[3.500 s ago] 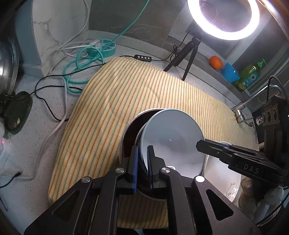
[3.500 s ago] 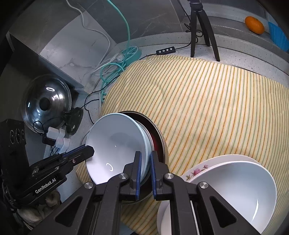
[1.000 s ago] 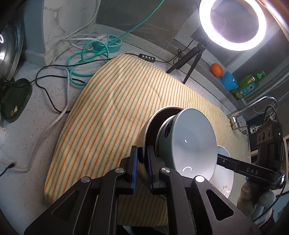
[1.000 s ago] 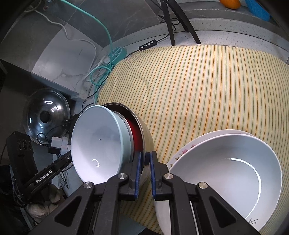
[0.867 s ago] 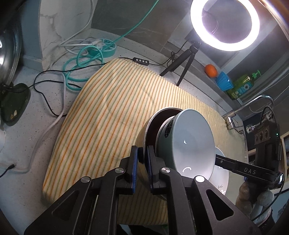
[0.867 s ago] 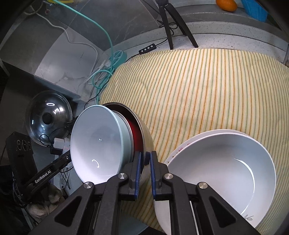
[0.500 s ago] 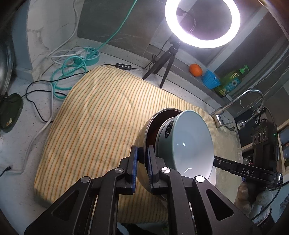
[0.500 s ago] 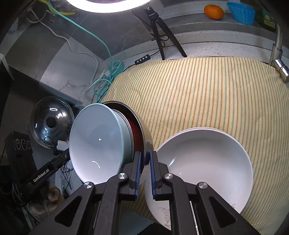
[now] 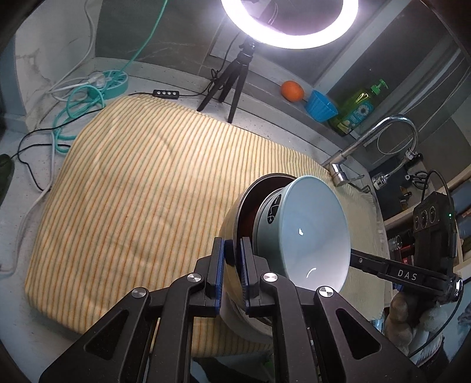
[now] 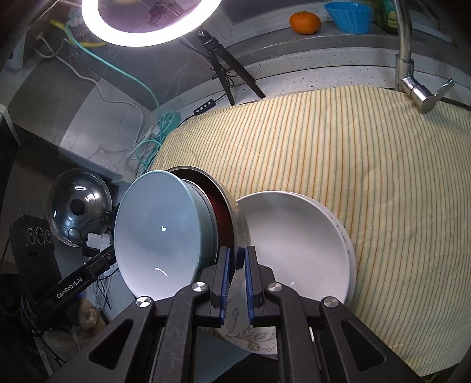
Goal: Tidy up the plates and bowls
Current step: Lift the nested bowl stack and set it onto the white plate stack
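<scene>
Left tongs: my left gripper (image 9: 232, 259) was clamped on the near rim of the round steel bowl with the dark red inside (image 9: 235, 212), blue pads on either side of the thin wall.
Right tongs: my right gripper (image 10: 236, 263) was pinched on the opposite edge of the same steel bowl (image 10: 232, 212).
Where the load was: the steel bowl hung tilted between my two grips above the cloth, with the pale blue glazed ceramic bowl (image 9: 312, 232) nested inside it and leaning out toward its open side.
How I judged the carry: I needed to keep both wrists matched and level the stack, since the smooth glazed bowl looked free to slide out.
Target below: the wide white shallow bowl (image 10: 297, 250) sat on a floral-edged plate (image 10: 250, 333) just beside the held stack; lowering gently seemed wise, being hard on hard.
Surface: the yellow striped cloth (image 9: 147, 182) looked soft and slightly rumpled.
Far edge: the glowing ring light on a black tripod (image 9: 290, 23) stood beyond the cloth, and a curved chrome tap (image 10: 412, 79) to the side.
</scene>
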